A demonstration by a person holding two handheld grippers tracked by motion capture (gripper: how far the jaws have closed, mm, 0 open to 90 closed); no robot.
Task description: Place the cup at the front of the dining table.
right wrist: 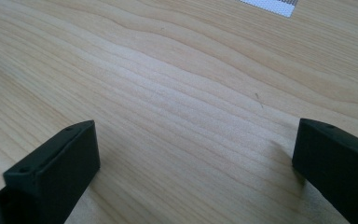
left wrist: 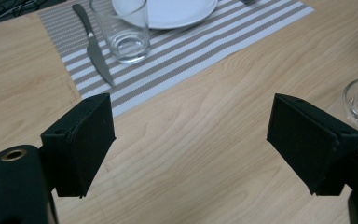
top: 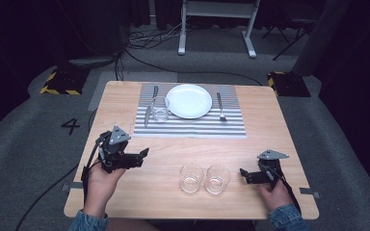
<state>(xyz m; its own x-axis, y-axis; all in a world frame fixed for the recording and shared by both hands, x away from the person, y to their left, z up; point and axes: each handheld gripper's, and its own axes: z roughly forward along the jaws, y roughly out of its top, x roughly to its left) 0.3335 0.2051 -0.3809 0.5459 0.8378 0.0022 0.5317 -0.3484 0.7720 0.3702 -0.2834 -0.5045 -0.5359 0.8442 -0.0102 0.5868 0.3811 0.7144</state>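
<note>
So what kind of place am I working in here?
Probably a lab or studio, not a dining room: the table stands on grey carpet among dark curtains, with hazard-striped blocks, floor cables and a marker "4". On it lies a mock place setting: placemat, plate, glasses.

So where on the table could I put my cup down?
Bare wood lies between the left gripper and the two glasses, and along the table edge right of the mat. The mat is crowded: plate, knife, fork, glass.

The right gripper (right wrist: pixel 196 163) stands with its two black jaws wide apart over the bare light-wood table (right wrist: pixel 177 79); a striped placemat corner (right wrist: pixel 272 5) peeks in at the top edge.
</note>
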